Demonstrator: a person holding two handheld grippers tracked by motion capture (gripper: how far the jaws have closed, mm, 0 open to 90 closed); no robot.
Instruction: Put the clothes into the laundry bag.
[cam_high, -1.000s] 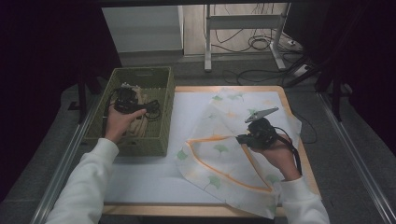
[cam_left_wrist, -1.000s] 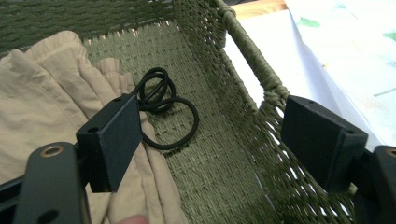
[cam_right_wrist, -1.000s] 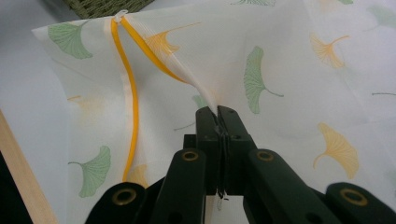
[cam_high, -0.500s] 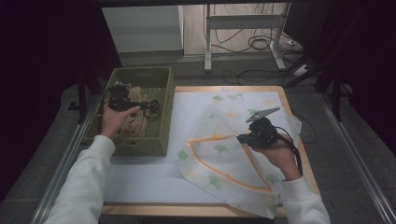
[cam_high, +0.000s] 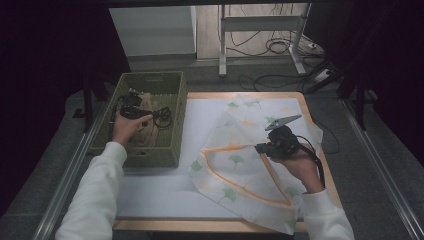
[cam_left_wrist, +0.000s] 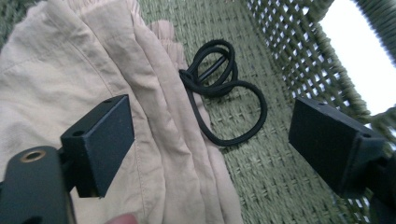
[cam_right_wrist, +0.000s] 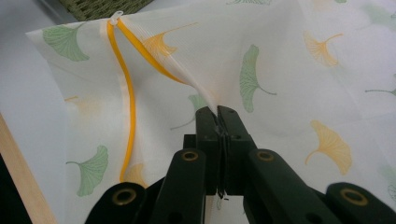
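A white mesh bag (cam_high: 250, 150) printed with green and yellow ginkgo leaves and edged by an orange zipper (cam_right_wrist: 127, 100) lies on the table. My right gripper (cam_right_wrist: 217, 112) is shut on its upper layer and lifts the mouth a little. Down in the green woven basket (cam_high: 177, 125), my left gripper (cam_left_wrist: 210, 130) has its jaws wide, and they have just been opening further. Beneath it lie beige cloth (cam_left_wrist: 60, 70) and a black looped cord (cam_left_wrist: 224, 88); its pads press on nothing.
The table has a white top with a wooden rim (cam_high: 320, 150). The basket stands at its left edge. Metal rails (cam_high: 70, 170) run along both sides of the table, and cables (cam_high: 280, 47) lie on the floor beyond it.
The left hand has sunk deeper into the basket and shifted left. The right hand and the bag have kept still.
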